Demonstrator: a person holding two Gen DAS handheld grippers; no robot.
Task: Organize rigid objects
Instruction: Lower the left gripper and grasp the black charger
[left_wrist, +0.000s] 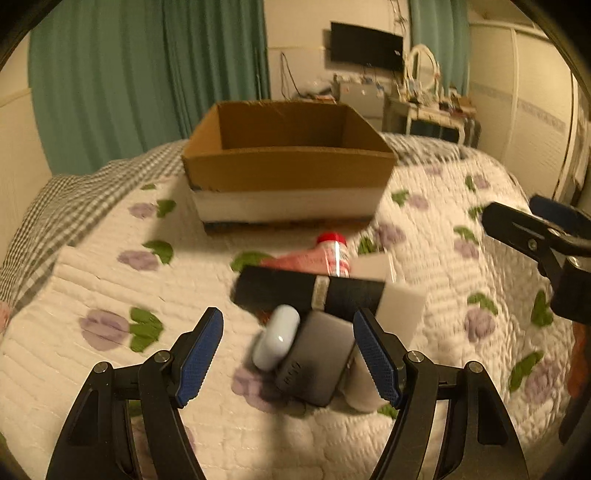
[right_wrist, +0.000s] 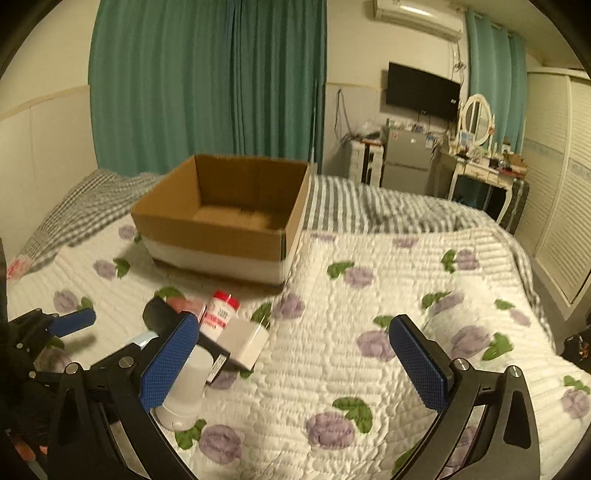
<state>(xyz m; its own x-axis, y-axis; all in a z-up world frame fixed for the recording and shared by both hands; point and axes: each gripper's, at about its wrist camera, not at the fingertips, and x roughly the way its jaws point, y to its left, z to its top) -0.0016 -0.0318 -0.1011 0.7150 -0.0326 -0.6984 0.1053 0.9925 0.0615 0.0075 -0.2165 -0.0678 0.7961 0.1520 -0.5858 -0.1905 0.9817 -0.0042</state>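
Note:
An open cardboard box (left_wrist: 288, 166) sits on the quilted bed, also in the right wrist view (right_wrist: 221, 225). Before it lies a cluster: a red-capped bottle (left_wrist: 332, 254), a long black box (left_wrist: 306, 291), a white cube (left_wrist: 402, 310), a pale blue case (left_wrist: 277, 338) and a grey device (left_wrist: 317, 363). My left gripper (left_wrist: 290, 354) is open, its fingers either side of the blue case and grey device. My right gripper (right_wrist: 295, 358) is open and empty over the quilt, right of the cluster; the bottle (right_wrist: 221, 310), white cube (right_wrist: 243, 343) and a white cylinder (right_wrist: 188, 387) show by its left finger.
The flowered white quilt (right_wrist: 369, 314) covers the bed, with a checked grey blanket (right_wrist: 369, 210) behind the box. Green curtains, a wall TV, a small fridge (right_wrist: 406, 162) and a dressing table stand at the far wall. The right gripper shows at the left view's edge (left_wrist: 535, 236).

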